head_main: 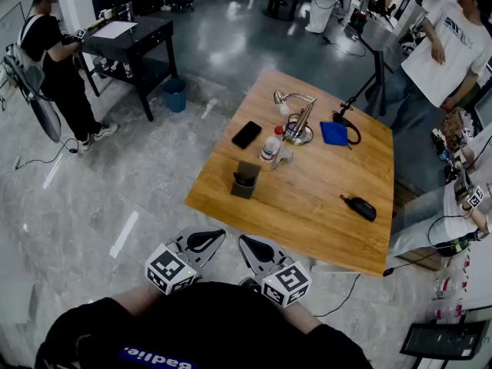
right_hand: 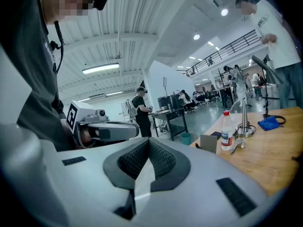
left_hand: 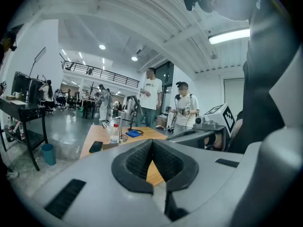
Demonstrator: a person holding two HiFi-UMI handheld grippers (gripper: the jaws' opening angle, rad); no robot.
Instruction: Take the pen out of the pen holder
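Note:
The pen holder (head_main: pixel 245 181) is a dark grey box with dark pens standing in it, near the left edge of the wooden table (head_main: pixel 323 198). It shows again as a grey box (right_hand: pixel 209 142) in the right gripper view. My left gripper (head_main: pixel 204 239) and right gripper (head_main: pixel 253 246) hang side by side close to my body, short of the table's near edge and well away from the holder. Both are shut with nothing between the jaws, whose tips meet in the left gripper view (left_hand: pixel 152 141) and in the right gripper view (right_hand: pixel 148 141).
On the table are a black phone (head_main: pixel 247 134), a water bottle (head_main: pixel 269 149), a desk lamp (head_main: pixel 296 118), a blue cloth (head_main: pixel 334 133) and a small black device (head_main: pixel 359 207). A blue bin (head_main: pixel 174 94) stands beside a black bench (head_main: pixel 127 41). People stand around the room.

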